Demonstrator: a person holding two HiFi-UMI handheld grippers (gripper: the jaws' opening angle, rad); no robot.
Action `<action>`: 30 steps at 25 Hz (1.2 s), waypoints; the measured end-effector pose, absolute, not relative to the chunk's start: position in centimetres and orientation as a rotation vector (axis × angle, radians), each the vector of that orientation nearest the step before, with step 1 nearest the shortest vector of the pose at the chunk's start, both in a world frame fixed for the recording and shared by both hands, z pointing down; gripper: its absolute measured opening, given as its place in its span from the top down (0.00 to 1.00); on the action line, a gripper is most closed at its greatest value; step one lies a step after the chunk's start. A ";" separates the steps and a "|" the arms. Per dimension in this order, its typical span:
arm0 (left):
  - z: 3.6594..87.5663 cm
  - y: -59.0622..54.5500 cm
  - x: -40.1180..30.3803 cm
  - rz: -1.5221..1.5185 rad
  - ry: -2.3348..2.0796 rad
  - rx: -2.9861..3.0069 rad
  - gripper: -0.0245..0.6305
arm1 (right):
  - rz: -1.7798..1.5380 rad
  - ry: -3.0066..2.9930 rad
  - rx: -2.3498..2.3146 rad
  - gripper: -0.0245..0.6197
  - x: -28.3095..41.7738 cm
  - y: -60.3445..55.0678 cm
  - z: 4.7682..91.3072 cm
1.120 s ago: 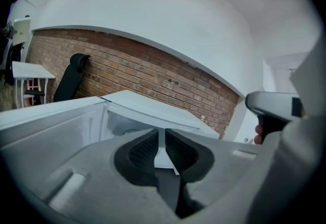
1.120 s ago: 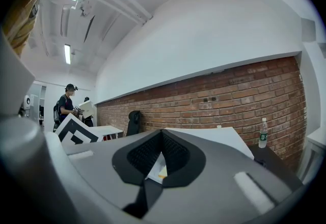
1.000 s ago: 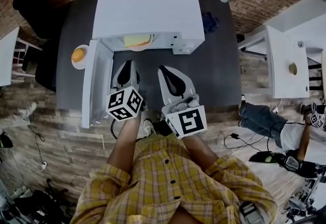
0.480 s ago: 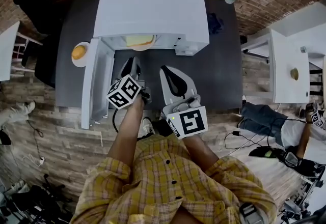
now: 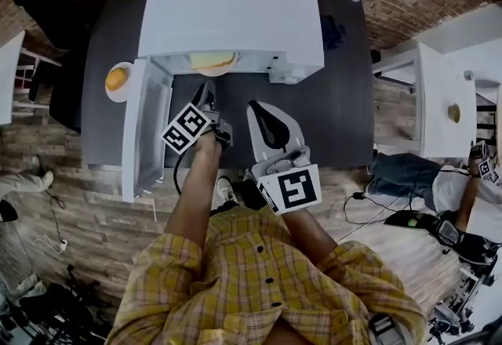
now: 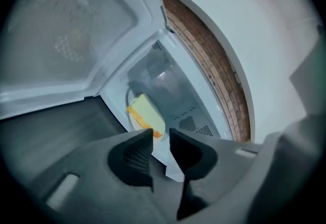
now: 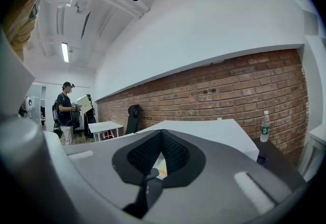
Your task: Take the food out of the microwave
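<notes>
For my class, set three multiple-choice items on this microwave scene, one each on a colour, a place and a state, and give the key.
1. What colour is the microwave?
A. Black
B. White
C. Red

2. Where does the plate with the orange fruit stand?
A. Inside the microwave
B. On the floor
C. On the dark table, left of the microwave door

3. How does the microwave door stand?
A. Swung open
B. Shut
C. Taken off

Key:
1 B: the casing is white in the head view.
2 C: the plate sits at the table's left edge, beside the door.
3 A: the door hangs out to the left, and the yellow food shows inside.
</notes>
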State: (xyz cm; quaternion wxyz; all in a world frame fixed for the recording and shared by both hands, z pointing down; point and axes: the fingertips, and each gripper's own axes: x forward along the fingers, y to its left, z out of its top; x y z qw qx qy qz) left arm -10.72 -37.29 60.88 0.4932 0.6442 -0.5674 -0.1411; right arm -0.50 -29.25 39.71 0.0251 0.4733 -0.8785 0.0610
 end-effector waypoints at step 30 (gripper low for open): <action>69.2 -40.0 -11.3 -0.962 -1.136 1.124 0.81 | 0.264 -2.702 1.448 0.96 -0.1 -30.2 41.4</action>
